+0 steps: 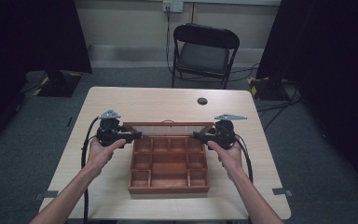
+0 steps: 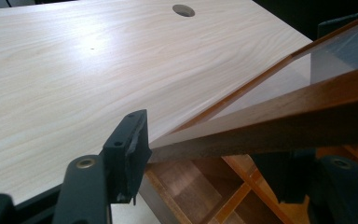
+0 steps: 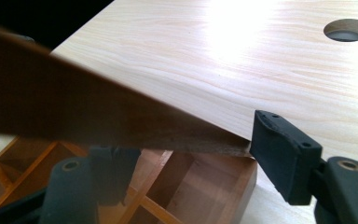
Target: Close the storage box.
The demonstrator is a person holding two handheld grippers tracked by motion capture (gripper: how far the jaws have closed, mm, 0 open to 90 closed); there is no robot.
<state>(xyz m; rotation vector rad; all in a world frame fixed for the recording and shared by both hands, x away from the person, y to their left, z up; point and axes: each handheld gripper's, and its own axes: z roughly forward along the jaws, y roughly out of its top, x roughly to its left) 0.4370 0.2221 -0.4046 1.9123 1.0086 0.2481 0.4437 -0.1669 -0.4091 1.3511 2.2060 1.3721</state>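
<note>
A brown wooden box (image 1: 168, 189) with several compartments lies in the middle of the table. Its glass-paned lid (image 1: 168, 126) is raised at the far side and tilts back. My left gripper (image 1: 137, 136) is at the lid's left end. The lid's wooden rail (image 2: 307, 100) runs between its jaws, with one pad (image 2: 130, 149) right at the rail's corner and the jaws slightly apart from it. My right gripper (image 1: 196, 135) is at the lid's right end. It is shut on the lid's rail (image 3: 74, 112), and its outer pad (image 3: 279, 154) presses the corner. Compartments (image 3: 186, 182) lie below.
The pale wooden table (image 1: 144, 102) has a round cable hole (image 1: 202, 101) beyond the box. A black folding chair (image 1: 205, 51) stands behind the far edge. Dark curtains hang at both sides. Cables trail from both grippers along the person's forearms.
</note>
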